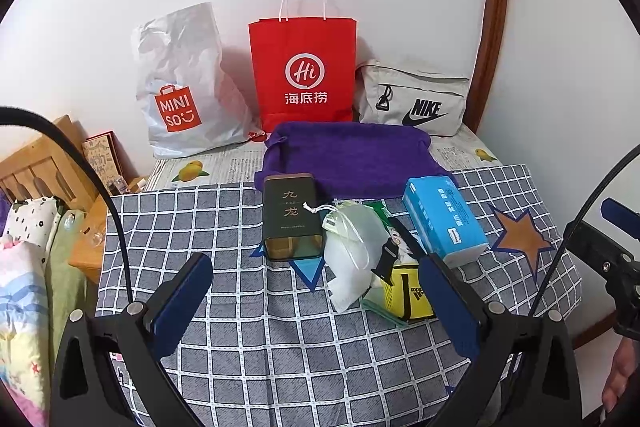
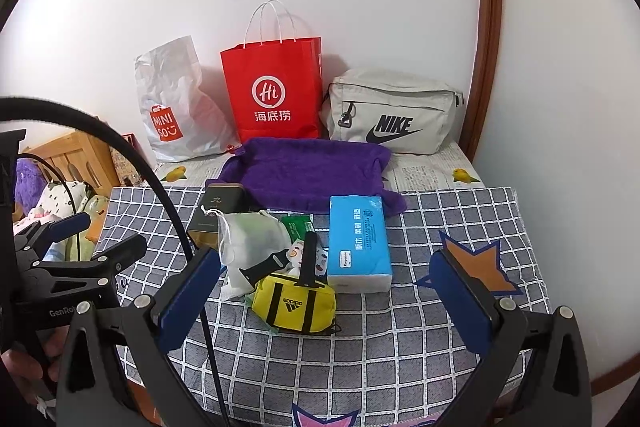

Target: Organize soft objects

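A pile lies mid-table on the checked cloth [image 1: 240,327]: a white drawstring pouch [image 1: 352,251] [image 2: 252,239], a yellow Adidas pouch [image 1: 408,291] [image 2: 296,303], a blue tissue pack [image 1: 444,219] [image 2: 358,243], a dark tin [image 1: 292,215] [image 2: 220,207] and a green packet [image 2: 298,225]. A purple knit cloth [image 1: 348,159] [image 2: 308,175] lies behind them. My left gripper [image 1: 316,291] is open and empty, just in front of the pile. My right gripper [image 2: 328,291] is open and empty, with the yellow pouch between its fingers' lines.
Against the wall stand a white Miniso bag [image 1: 180,83] [image 2: 172,107], a red paper bag [image 1: 304,71] [image 2: 276,87] and a grey Nike bag [image 1: 416,99] [image 2: 392,111]. A wooden shelf [image 1: 44,163] and bedding [image 1: 24,267] are at the left. The left gripper [image 2: 80,255] shows in the right wrist view.
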Tool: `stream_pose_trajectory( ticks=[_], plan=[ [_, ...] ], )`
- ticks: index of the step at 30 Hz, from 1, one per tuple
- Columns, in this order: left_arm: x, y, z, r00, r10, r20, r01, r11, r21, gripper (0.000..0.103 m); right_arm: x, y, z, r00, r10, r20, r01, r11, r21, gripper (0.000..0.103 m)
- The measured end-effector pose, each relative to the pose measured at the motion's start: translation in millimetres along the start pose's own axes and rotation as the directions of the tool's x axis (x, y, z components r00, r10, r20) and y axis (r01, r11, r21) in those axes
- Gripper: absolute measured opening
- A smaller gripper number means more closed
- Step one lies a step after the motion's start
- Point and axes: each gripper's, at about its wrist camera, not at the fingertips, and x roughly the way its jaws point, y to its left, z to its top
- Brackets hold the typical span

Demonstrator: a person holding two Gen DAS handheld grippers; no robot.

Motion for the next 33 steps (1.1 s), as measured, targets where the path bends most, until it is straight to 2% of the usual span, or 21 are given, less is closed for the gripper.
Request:
stream_pose_trajectory(
  ticks=[24,33],
  plan=[
    [5.4,5.0,0.3,1.0,0.004,-0.007,-0.004,1.0,0.006,0.103,5.2,3.3,-3.4,1.0,0.007,-0.001,-0.007,1.0,-0.001,0.103],
    [16.9,17.0,-6.1,1.0,0.005,-0.025,-0.006,1.0,-0.016,0.103,33.1,2.9,-12.6,0.998,0.038,-0.057,-0.038,0.999,-0.008,0.103]
  ],
)
